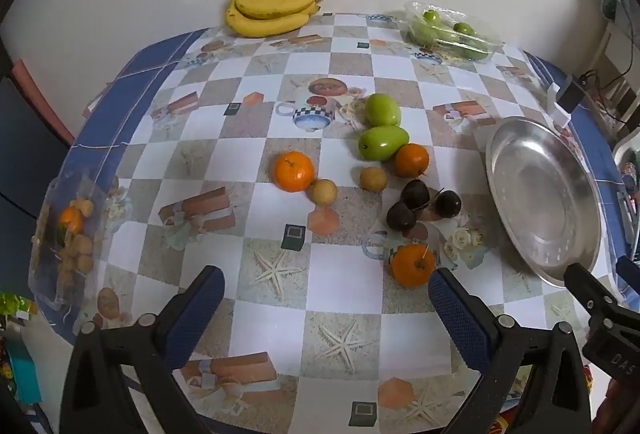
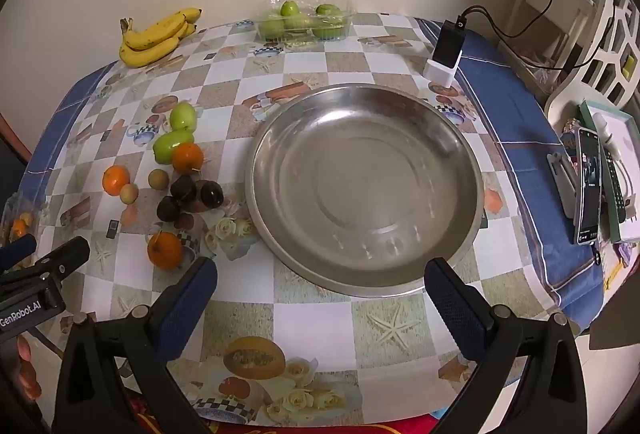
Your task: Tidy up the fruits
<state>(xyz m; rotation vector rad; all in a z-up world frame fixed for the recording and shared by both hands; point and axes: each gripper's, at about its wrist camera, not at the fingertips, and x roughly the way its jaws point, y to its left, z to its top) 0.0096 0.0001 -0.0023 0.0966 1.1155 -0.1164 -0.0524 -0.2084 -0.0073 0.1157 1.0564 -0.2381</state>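
Loose fruit lies mid-table: two green fruits point(image 1: 382, 124), three oranges, the nearest orange point(image 1: 413, 265) just beyond my left gripper's right finger, three dark purple fruits point(image 1: 416, 204) and two small tan fruits point(image 1: 324, 191). An empty steel dish point(image 2: 364, 186) sits to their right, directly ahead of my right gripper. My left gripper point(image 1: 326, 292) hangs open above the tablecloth with nothing between its blue pads. My right gripper point(image 2: 320, 284) is open too, its fingers straddling the dish's near rim from above. In the right wrist view the same fruit cluster point(image 2: 176, 174) lies left of the dish.
A banana bunch point(image 1: 272, 12) and a clear tray of green fruits point(image 1: 450, 32) stand at the far edge by the wall. A clear box of small fruits point(image 1: 68, 238) sits at the left edge. A black charger on a white block point(image 2: 446, 52) and a phone point(image 2: 588, 186) lie right.
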